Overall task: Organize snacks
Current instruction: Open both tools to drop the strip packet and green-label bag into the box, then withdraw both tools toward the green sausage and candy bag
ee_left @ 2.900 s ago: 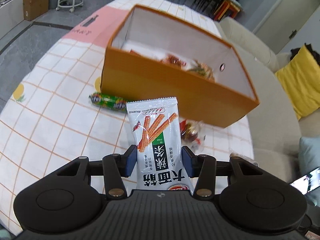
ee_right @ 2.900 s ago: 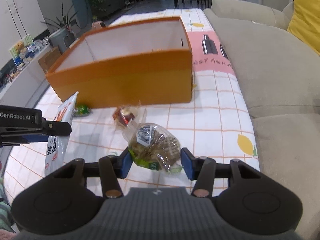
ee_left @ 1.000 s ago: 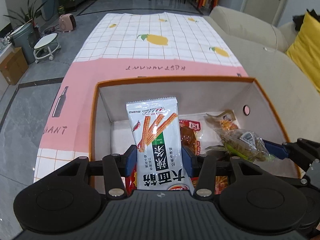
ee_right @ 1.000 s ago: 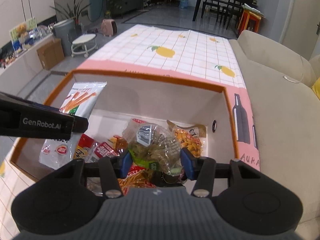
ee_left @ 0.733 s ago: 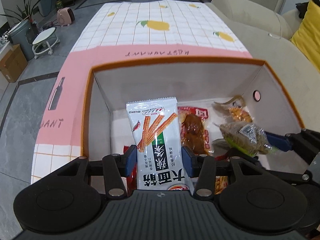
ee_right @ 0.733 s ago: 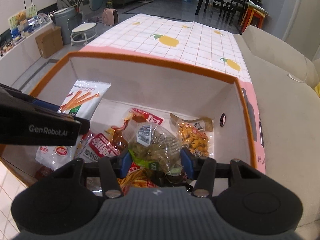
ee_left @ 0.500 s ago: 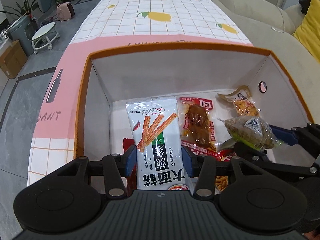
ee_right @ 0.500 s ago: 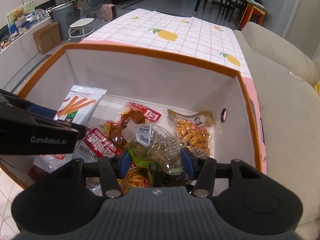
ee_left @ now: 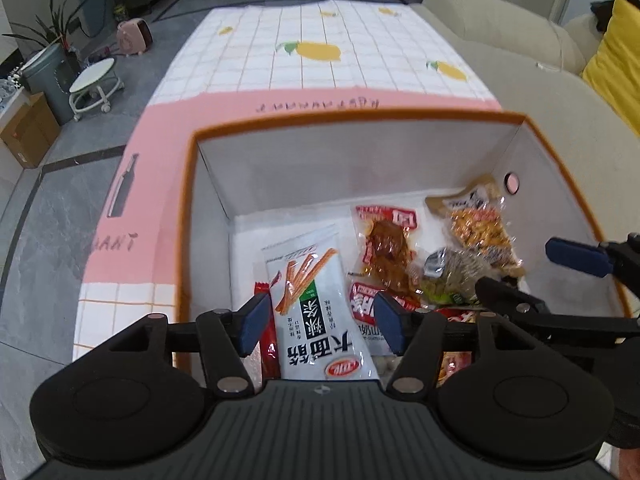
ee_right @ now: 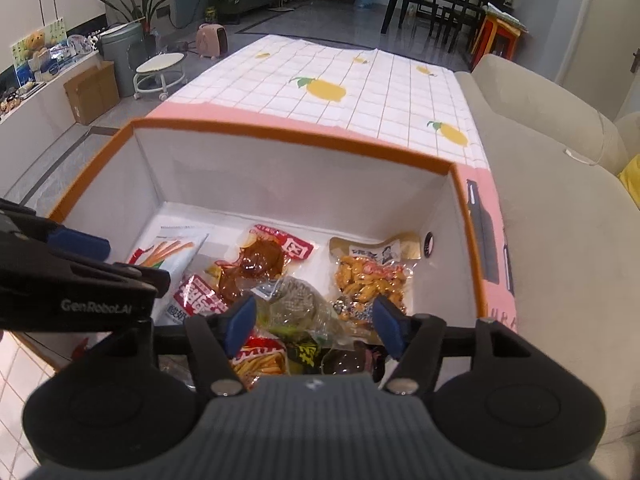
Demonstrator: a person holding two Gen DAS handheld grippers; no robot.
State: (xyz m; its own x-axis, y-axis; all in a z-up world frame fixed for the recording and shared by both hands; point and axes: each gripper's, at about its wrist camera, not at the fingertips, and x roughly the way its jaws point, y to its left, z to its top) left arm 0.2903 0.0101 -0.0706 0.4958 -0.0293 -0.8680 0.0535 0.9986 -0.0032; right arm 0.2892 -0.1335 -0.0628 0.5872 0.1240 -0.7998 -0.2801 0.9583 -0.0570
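Both grippers hang over the open orange box (ee_left: 360, 116) (ee_right: 280, 138). My left gripper (ee_left: 320, 324) has its jaws opening. The white packet of orange sticks (ee_left: 316, 304) (ee_right: 168, 256) lies loose between them on the pile, with neither pad touching it. My right gripper (ee_right: 313, 324) is opening too. The clear bag of green-brown snack (ee_right: 298, 308) (ee_left: 456, 276) has slipped free of its pads onto the other snacks. A red packet of brown meat (ee_left: 386, 248) and a bag of yellow nuts (ee_right: 368, 276) lie further back in the box.
The box stands on a pink and white checked cloth with lemons (ee_left: 320, 52). A beige sofa (ee_right: 560, 200) runs along the right, with a yellow cushion (ee_left: 616, 52). A white stool (ee_right: 160, 68) and a cardboard box (ee_right: 92, 92) stand on the floor at left.
Both grippers came a little lower and closer over the box and their jaws spread. The white packet and the clear bag dropped out of the pads onto the pile.
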